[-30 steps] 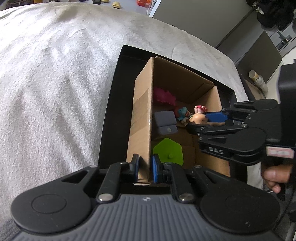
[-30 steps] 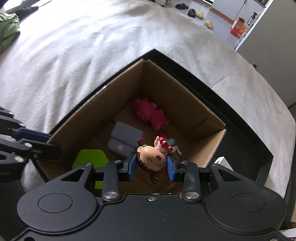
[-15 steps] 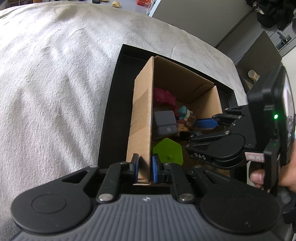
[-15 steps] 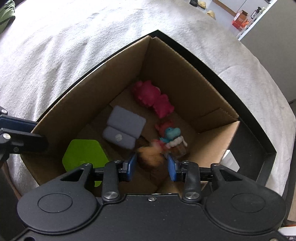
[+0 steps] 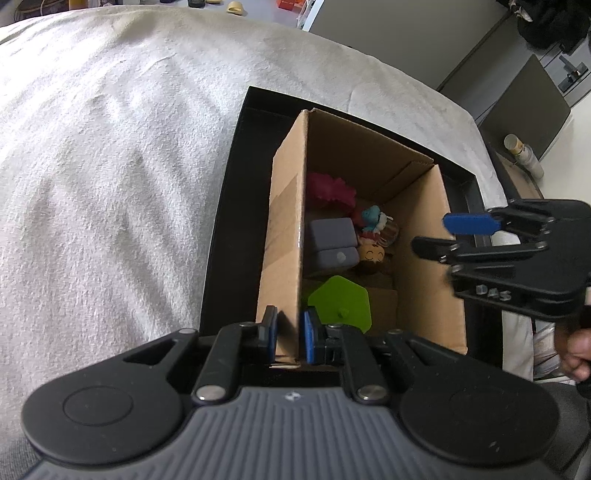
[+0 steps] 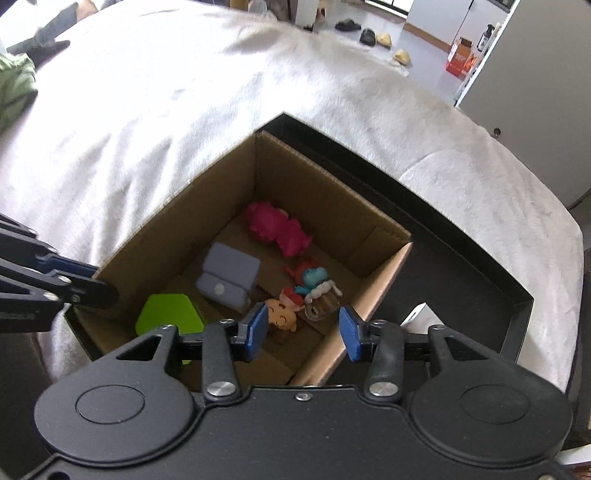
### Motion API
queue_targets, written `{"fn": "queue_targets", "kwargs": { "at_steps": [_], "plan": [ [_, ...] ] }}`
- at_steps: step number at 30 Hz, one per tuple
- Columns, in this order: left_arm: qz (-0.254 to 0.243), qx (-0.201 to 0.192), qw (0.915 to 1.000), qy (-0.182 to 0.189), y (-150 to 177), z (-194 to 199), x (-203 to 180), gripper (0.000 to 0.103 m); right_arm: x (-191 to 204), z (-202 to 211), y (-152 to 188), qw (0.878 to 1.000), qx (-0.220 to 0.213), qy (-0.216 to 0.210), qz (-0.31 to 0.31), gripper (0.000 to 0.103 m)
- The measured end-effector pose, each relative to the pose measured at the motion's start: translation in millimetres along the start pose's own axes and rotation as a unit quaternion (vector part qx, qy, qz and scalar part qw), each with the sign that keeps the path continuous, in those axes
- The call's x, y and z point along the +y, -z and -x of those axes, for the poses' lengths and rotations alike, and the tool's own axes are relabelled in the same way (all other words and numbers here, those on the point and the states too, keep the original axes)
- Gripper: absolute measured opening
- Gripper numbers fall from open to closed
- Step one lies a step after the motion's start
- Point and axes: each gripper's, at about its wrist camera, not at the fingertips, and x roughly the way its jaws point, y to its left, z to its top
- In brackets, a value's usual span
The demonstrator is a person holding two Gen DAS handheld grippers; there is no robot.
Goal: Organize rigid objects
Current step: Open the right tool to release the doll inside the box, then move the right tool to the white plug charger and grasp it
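An open cardboard box (image 5: 284,206) (image 6: 192,206) stands in a black tray (image 5: 225,206) (image 6: 461,258). Inside lie a pink toy (image 6: 277,229), a grey block (image 6: 229,277), a green hexagonal piece (image 6: 170,314), a blue-and-red figure (image 6: 312,275) and a smiling-face doll (image 6: 282,317) (image 5: 371,254). My left gripper (image 5: 290,336) is shut on the box's near wall. My right gripper (image 6: 303,330) is open and empty, above the box's near corner, over the doll; it also shows in the left wrist view (image 5: 443,234).
The tray rests on a white fluffy blanket (image 5: 110,166) (image 6: 166,110). A white card (image 6: 415,314) lies in the tray beside the box. Grey cabinets (image 5: 517,92) and shoes (image 6: 369,35) on the floor lie beyond.
My right gripper lowered the doll into the box, opened and let it go, then lifted back. The doll now lies on the box floor. My left gripper has held still.
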Motion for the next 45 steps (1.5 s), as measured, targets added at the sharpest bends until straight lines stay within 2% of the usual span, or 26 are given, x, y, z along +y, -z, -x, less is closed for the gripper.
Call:
{"fn": "queue_targets", "kwargs": {
  "at_steps": [7,13,17,18,25,33,45],
  "plan": [
    [-0.001,0.004,0.9999,-0.012,0,-3,-2,0.013,-21,19,1,0.999,-0.037,-0.006,-0.015,0.046],
    [-0.005,0.007,0.9997,-0.023,0,-5,-6,0.013,-41,31,11,0.998,-0.054,-0.003,-0.027,0.052],
    [-0.005,0.01,0.9995,-0.03,-1,-7,-7,0.013,-57,38,18,0.997,-0.07,-0.002,-0.041,0.074],
    [-0.006,0.01,0.9994,-0.031,-1,-7,-7,0.013,-62,40,20,0.996,-0.076,-0.002,-0.046,0.078],
    [-0.01,0.015,0.9989,-0.044,-1,-11,-11,0.013,-91,37,37,0.994,-0.078,0.0,-0.071,0.078],
    [-0.013,0.024,0.998,-0.057,-3,-18,-14,0.013,-107,29,53,0.993,-0.08,-0.007,-0.089,0.08],
    [-0.018,0.034,0.997,-0.067,-5,-26,-17,0.014,-138,-11,75,0.983,-0.059,-0.011,-0.174,0.08]
  ]
}}
